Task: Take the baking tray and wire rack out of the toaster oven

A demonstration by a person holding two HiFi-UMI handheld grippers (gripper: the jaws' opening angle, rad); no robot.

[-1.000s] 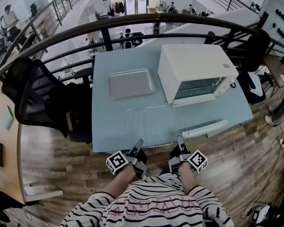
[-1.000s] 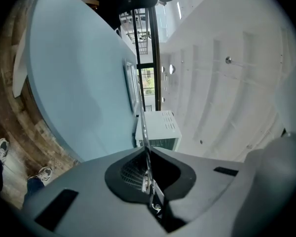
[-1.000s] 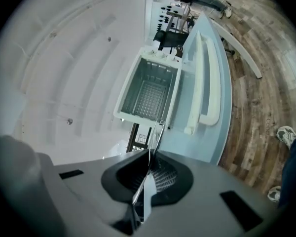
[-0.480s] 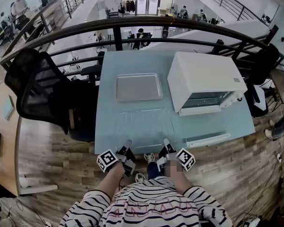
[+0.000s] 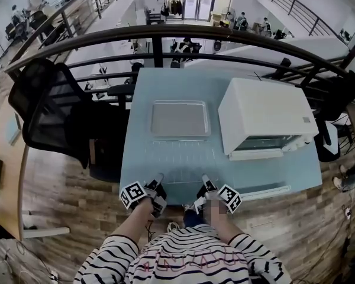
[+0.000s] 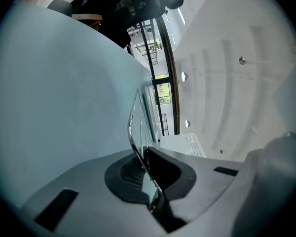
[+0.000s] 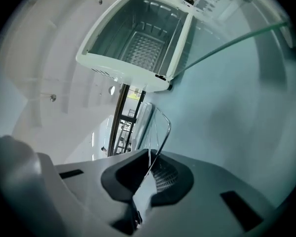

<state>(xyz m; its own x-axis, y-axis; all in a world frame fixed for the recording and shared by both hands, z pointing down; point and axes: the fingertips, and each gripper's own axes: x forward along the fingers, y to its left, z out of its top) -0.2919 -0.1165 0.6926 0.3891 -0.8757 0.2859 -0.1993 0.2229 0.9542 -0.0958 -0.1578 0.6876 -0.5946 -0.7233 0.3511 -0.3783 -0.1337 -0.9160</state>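
Observation:
The wire rack (image 5: 180, 160) lies low over the pale blue table (image 5: 139, 158), just in front of the empty baking tray (image 5: 180, 119). At its near edge my left gripper (image 5: 157, 186) and right gripper (image 5: 202, 186) are both shut on the rim wire. In the left gripper view the rack (image 6: 136, 125) runs edge-on out of the shut left gripper (image 6: 149, 173). The right gripper (image 7: 149, 168) pinches the rack's corner wire (image 7: 162, 132). The white toaster oven (image 5: 265, 122) stands at the right, open and empty inside (image 7: 138, 46).
The oven's glass door hangs open toward me, its white handle bar (image 5: 264, 191) near the table's front edge. A black office chair (image 5: 53, 114) stands left of the table. A dark railing (image 5: 165, 34) runs behind it. A person's striped sleeves fill the bottom.
Both grippers have carried the wire rack left and downward, away from the open oven door. Its far edge now sits close to the baking tray. Both stayed shut.

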